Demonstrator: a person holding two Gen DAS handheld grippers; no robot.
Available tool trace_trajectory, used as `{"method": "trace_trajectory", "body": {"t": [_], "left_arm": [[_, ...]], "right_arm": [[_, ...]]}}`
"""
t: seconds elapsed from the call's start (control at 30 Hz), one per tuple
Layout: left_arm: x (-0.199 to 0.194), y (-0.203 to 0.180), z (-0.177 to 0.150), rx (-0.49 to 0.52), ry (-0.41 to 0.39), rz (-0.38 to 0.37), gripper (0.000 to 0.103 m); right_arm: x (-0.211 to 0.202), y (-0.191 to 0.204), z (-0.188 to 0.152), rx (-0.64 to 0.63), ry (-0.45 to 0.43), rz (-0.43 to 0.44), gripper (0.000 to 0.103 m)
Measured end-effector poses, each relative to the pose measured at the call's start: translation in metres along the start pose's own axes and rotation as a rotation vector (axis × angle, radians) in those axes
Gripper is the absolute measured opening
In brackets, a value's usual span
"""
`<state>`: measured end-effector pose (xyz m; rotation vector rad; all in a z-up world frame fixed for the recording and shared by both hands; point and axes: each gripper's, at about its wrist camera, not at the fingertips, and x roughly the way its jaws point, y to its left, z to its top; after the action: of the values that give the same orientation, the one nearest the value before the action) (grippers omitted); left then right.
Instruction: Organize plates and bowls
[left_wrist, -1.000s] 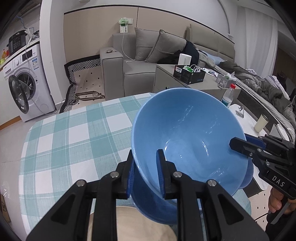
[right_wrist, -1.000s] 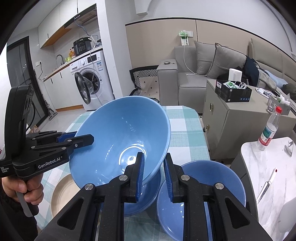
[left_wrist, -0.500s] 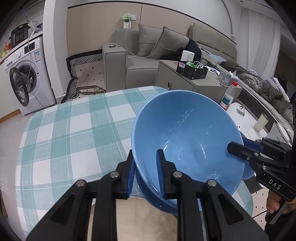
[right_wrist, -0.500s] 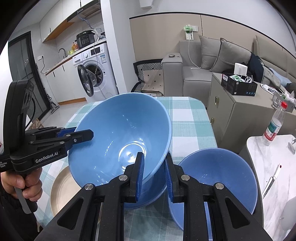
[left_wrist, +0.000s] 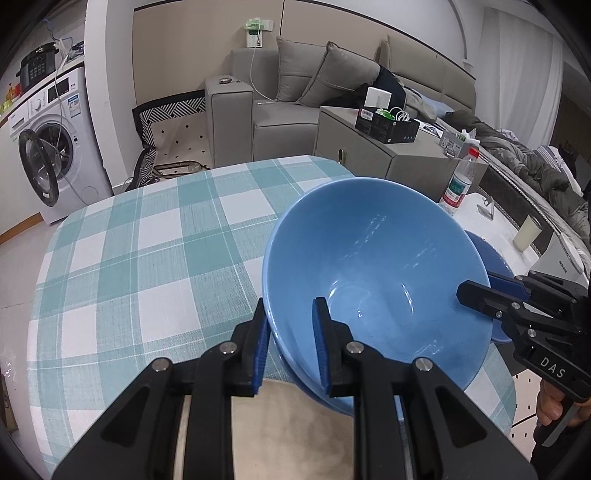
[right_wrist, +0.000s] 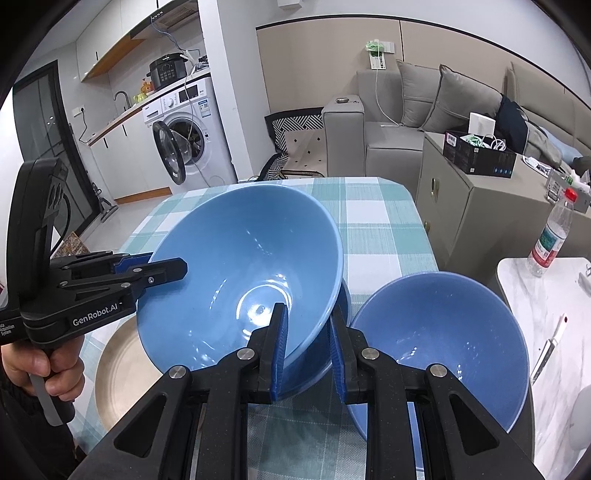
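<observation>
A large blue bowl (left_wrist: 373, 273) (right_wrist: 243, 258) is held tilted by both grippers on opposite sides of its rim. My left gripper (left_wrist: 290, 317) (right_wrist: 162, 267) is shut on its rim. My right gripper (right_wrist: 306, 325) (left_wrist: 476, 291) is shut on the opposite rim. The bowl rests in or just above another blue bowl (left_wrist: 317, 395) (right_wrist: 317, 373) beneath it on the checked table (left_wrist: 147, 258). A third blue bowl (right_wrist: 439, 339) stands to the right. A beige plate (right_wrist: 122, 373) (left_wrist: 291, 428) lies at the table's near side.
A water bottle (right_wrist: 552, 232) and a knife (right_wrist: 550, 347) are on a white marble side table (right_wrist: 535, 295) to the right. A grey cabinet (right_wrist: 472, 199), sofa and washing machine (right_wrist: 184, 136) stand beyond the table.
The held bowl has come down toward the bowl beneath it, and both grippers have lowered with it. Both stay shut on its rim.
</observation>
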<state>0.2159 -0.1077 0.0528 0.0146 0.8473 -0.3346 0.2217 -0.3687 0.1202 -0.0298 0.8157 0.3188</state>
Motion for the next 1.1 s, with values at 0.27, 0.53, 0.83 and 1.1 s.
{"method": "trace_trajectory", "body": {"t": [0.27, 0.53, 0.83, 1.1], "left_arm": [[0.007, 0.005, -0.007, -0.007, 0.02, 0.005, 0.02], [0.012, 0.002, -0.009, 0.006, 0.031, 0.029, 0.02], [0.018, -0.003, -0.013, 0.024, 0.044, 0.038, 0.021], [0.02, -0.005, -0.013, 0.034, 0.045, 0.056, 0.021]], "right_arm": [[0.006, 0.007, -0.004, -0.006, 0.001, -0.026, 0.021], [0.009, 0.011, -0.01, -0.016, -0.001, -0.046, 0.022], [0.011, 0.011, -0.014, -0.02, 0.003, -0.073, 0.022], [0.015, 0.017, -0.018, -0.037, 0.009, -0.118, 0.022]]}}
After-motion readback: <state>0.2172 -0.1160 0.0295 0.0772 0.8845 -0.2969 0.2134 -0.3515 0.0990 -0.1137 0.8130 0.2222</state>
